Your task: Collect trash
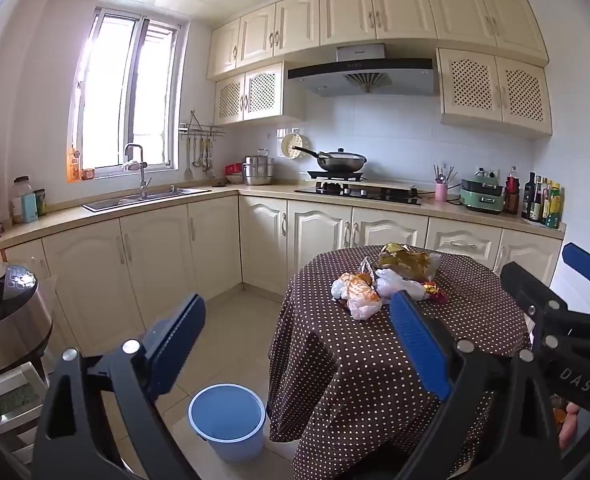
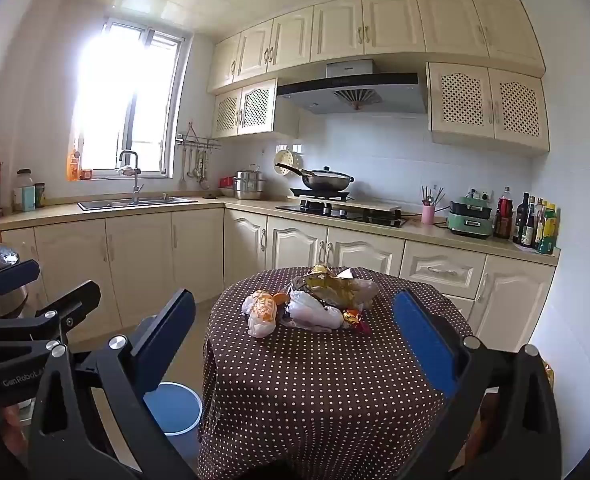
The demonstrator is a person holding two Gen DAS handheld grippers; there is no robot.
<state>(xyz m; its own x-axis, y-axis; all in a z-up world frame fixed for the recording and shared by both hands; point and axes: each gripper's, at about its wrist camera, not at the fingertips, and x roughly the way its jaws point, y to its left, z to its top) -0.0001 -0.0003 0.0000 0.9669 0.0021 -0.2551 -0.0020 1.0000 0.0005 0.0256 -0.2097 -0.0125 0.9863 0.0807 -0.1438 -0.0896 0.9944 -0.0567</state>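
Roughly by size, from the room down to the scraps:
Kitchen: cream cabinets (image 1: pixel 155 248) run along two walls, with a sink (image 1: pixel 147 198) at 10 o'clock and a wok (image 1: pixel 341 161) on the stove at 12 o'clock.
Table: round table (image 2: pixel 327 384) under a brown polka-dot cloth, dead ahead of the right camera and at 2 o'clock from the left one.
Bucket: blue bucket (image 1: pixel 227 420) stands on the floor just beside the table, at 6 o'clock in the left view; I cannot tell what it holds.
Left hand-held gripper: left hand-held gripper (image 1: pixel 299 344) hangs in the air with its blue pads wide apart, gripping nothing, nearer the bucket side of the table.
Right hand-held gripper: right hand-held gripper (image 2: pixel 295 340) also has its jaws spread wide and carries nothing, aimed at the table top.
Trash: trash pile (image 2: pixel 307 304) lies in the middle of the table, at 12 o'clock from the right hand-held gripper and apart from both.
Pieces: crumpled white plastic bag (image 2: pixel 315 312), orange-and-white bag (image 2: pixel 263 312), gold-brown wrapper (image 2: pixel 335 284), small red-gold wrapper (image 2: pixel 355 318), all touching or overlapping.
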